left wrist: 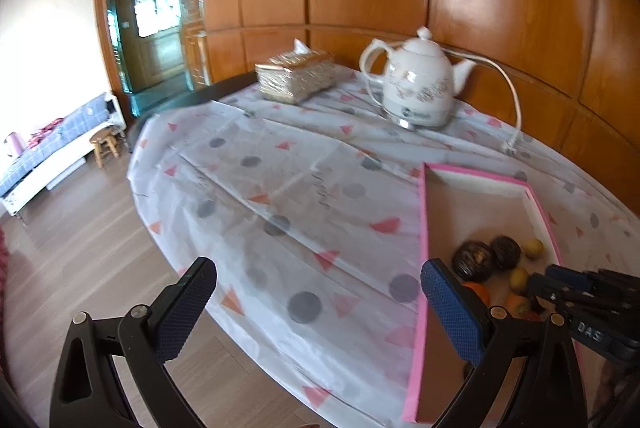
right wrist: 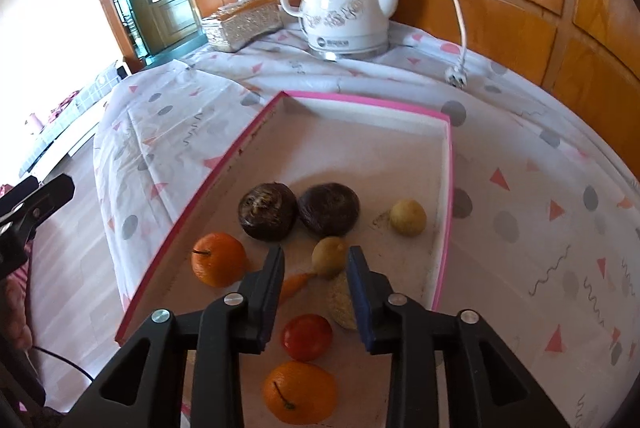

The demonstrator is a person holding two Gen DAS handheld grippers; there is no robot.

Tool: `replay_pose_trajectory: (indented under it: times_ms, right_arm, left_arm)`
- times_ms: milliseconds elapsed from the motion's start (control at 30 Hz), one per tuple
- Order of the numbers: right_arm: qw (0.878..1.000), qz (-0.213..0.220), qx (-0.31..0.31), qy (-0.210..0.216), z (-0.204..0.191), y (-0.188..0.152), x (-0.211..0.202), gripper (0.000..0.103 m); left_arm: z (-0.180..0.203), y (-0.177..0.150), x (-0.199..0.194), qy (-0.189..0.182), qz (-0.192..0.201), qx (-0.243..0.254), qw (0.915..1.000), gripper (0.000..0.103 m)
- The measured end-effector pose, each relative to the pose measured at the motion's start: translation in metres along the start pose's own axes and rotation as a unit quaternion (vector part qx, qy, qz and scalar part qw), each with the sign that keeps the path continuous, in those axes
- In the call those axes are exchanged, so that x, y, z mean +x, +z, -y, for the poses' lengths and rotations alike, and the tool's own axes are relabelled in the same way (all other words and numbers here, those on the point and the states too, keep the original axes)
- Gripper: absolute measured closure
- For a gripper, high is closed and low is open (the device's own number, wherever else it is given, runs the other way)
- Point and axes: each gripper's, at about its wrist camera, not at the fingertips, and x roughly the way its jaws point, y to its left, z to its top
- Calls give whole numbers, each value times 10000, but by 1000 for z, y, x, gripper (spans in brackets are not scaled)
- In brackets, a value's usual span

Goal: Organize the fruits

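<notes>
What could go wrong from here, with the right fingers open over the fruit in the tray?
1. The fruit is crowded: the right gripper hovers open above a yellow-green fruit, with a carrot piece and a pale textured piece close by. Closing may nudge or catch a neighbour.
2. The round fruit may roll across the pink-edged tray if bumped.
3. The left gripper straddles the tray's near wall and could knock it.

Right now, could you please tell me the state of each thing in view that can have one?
Left claw: open, empty, over the tablecloth.
Right claw: slightly open, empty, above the fruit.
Pink tray: open-topped, holding fruit.
Kettle: upright, lid on.
Plug: unplugged, lying on the cloth.
Tissue box: tissue sticking out.
</notes>
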Motion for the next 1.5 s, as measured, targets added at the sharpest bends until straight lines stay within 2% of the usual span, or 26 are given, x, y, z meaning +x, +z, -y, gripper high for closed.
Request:
replay_pose_trajectory:
  times_ms: [100, 333, 400, 467, 533, 700, 1100, 1500]
  right_arm:
    - [9999, -28, 112, -7, 5, -5, 0, 71]
    - [9981, 245, 548, -147, 19, -17, -25, 66]
    - [9969, 369, 629, -289, 21, -20, -33, 60]
    - [9947, 550, 710, -497, 21, -24, -43, 47]
    - [9921, 739, 763, -670, 19, -27, -52, 41]
    - [9859, 1041, 836, -1013, 11, -41, -68, 35]
    - [9829, 1071, 826, -1252, 9, -66, -80, 35]
    - [9831, 1052, 782, -1280, 5, -70, -80, 35]
  left_arm:
    - [4, -3, 2, -162, -158, -47, 9997, 0]
    - [15, -4, -9, -156, 54, 48, 9999, 0]
    - [20, -4, -12, -167, 118, 72, 9998, 0]
    - [26, -4, -16, -132, 257, 130, 9995, 0]
    - [32, -2, -22, -127, 420, 140, 9989, 0]
    - [46, -5, -34, -339, 665, 130, 9971, 0]
    - [66, -24, -41, -679, 493, 391, 9957, 0]
    - [65, -28, -37, -702, 399, 350, 9961, 0]
